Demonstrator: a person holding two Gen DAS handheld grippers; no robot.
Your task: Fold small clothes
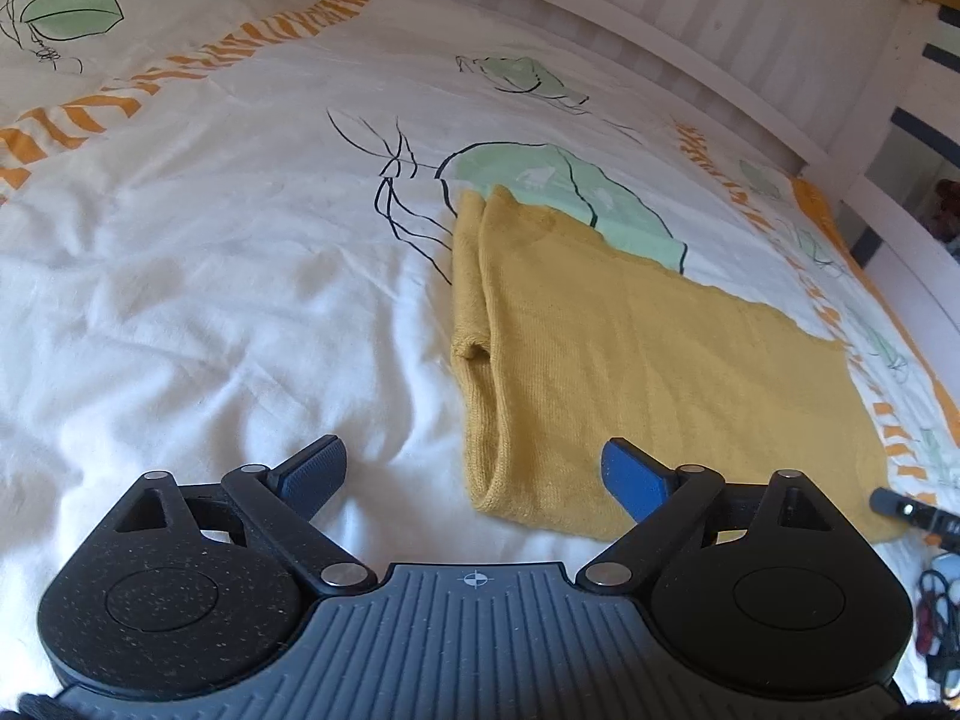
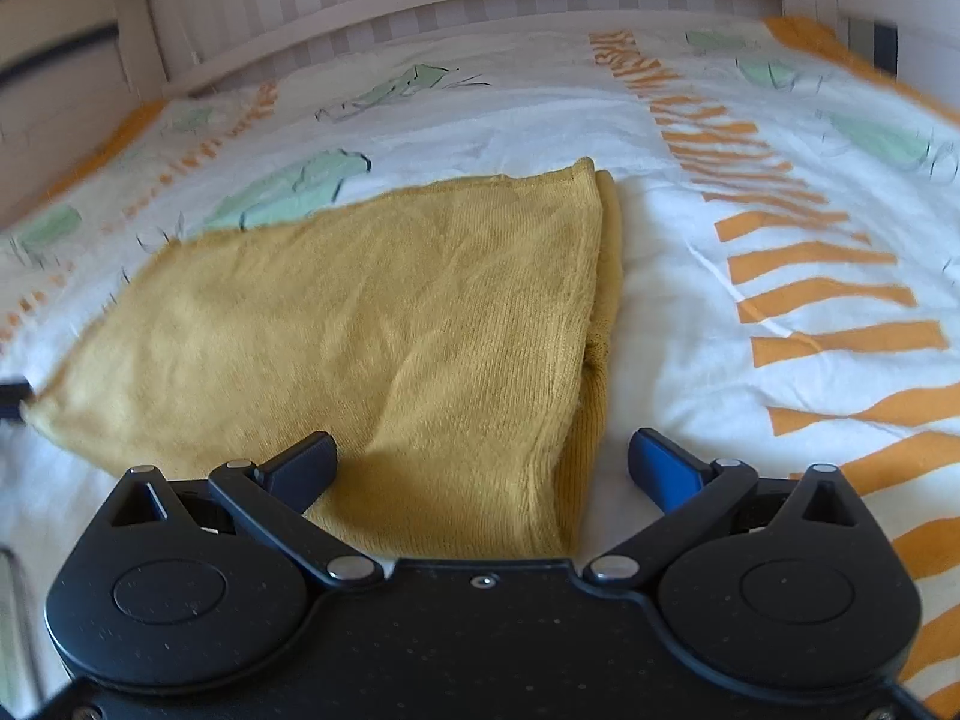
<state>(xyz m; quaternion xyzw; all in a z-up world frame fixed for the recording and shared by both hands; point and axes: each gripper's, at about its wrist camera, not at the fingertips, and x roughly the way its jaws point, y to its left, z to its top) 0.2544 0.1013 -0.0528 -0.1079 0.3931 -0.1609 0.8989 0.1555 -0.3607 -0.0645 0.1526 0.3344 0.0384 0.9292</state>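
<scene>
A mustard yellow knit garment (image 1: 630, 360) lies folded flat on the bedspread, its folded edge and a cuff on its left side in the left wrist view. My left gripper (image 1: 474, 468) is open and empty, just above the garment's near left corner. In the right wrist view the same garment (image 2: 372, 324) fills the middle, its folded edge on the right. My right gripper (image 2: 483, 456) is open and empty, low over the garment's near edge. The other gripper's tip shows at the right edge of the left wrist view (image 1: 906, 507).
The bedspread (image 1: 210, 276) is white with green leaf prints and orange stripes, and is wrinkled. A white slatted bed rail (image 1: 690, 42) runs along the far side. Cables and small items (image 1: 936, 606) lie at the right edge.
</scene>
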